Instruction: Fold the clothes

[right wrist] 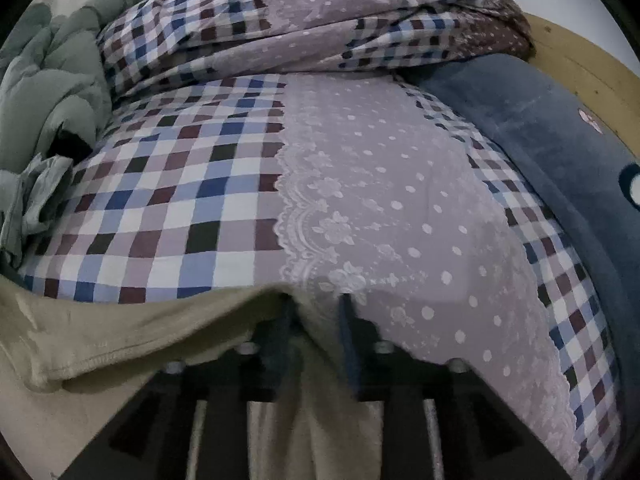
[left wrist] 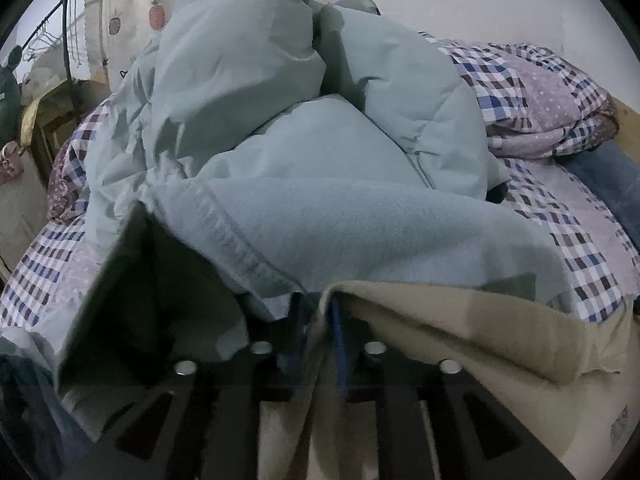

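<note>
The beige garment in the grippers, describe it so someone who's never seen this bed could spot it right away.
Start at the bed with the checked and dotted lilac bedspread. At its near edge, the beige garment drapes across both grippers, beside a heap of pale green quilted clothing. It is the only plain tan fabric, with a stitched hem.

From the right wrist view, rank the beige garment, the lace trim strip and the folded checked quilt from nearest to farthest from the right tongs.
1. Beige garment: between the right tongs, draping left.
2. Lace trim strip: just ahead, centre of the bedspread.
3. Folded checked quilt: farthest, at the top.
</note>
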Action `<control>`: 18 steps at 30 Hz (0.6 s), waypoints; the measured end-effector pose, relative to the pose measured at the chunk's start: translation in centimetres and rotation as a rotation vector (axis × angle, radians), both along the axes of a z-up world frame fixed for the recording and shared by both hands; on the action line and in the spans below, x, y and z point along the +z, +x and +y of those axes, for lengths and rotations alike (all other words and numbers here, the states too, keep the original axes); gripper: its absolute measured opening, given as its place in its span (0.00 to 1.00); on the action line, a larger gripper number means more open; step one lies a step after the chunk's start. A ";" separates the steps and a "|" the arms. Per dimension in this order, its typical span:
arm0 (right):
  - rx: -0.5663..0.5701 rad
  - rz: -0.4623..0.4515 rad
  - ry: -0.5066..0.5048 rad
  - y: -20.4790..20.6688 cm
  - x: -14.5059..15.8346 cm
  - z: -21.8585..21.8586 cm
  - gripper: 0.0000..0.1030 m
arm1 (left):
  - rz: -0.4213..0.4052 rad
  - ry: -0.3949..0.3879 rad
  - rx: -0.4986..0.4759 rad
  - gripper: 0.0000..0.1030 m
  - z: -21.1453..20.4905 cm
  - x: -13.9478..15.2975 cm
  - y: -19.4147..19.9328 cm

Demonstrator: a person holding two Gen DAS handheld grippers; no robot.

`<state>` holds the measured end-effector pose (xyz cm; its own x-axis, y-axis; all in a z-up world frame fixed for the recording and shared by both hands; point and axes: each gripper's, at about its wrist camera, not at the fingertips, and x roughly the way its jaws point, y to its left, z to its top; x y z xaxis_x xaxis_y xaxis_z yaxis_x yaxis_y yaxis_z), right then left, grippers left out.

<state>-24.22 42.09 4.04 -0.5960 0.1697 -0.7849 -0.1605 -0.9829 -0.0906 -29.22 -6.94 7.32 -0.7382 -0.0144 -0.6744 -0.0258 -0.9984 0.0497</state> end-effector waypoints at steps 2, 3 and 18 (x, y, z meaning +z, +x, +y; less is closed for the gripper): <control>-0.001 0.007 0.011 0.8 0.4 0.1 0.42 | 0.018 0.019 0.005 0.32 -0.5 0.4 1.1; -0.002 0.011 0.017 1.2 0.6 0.2 0.43 | 0.028 0.044 0.008 0.36 -1.0 0.7 2.0; 0.363 -0.096 -0.071 7.1 1.4 -9.7 0.44 | 0.090 0.392 -0.049 0.79 -4.9 1.2 22.1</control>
<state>-17.09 32.40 5.43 -0.5304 -0.0954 -0.8424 0.2050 -0.9786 -0.0183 -7.12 -11.88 8.50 -0.7879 0.2672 -0.5548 -0.0863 -0.9400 -0.3301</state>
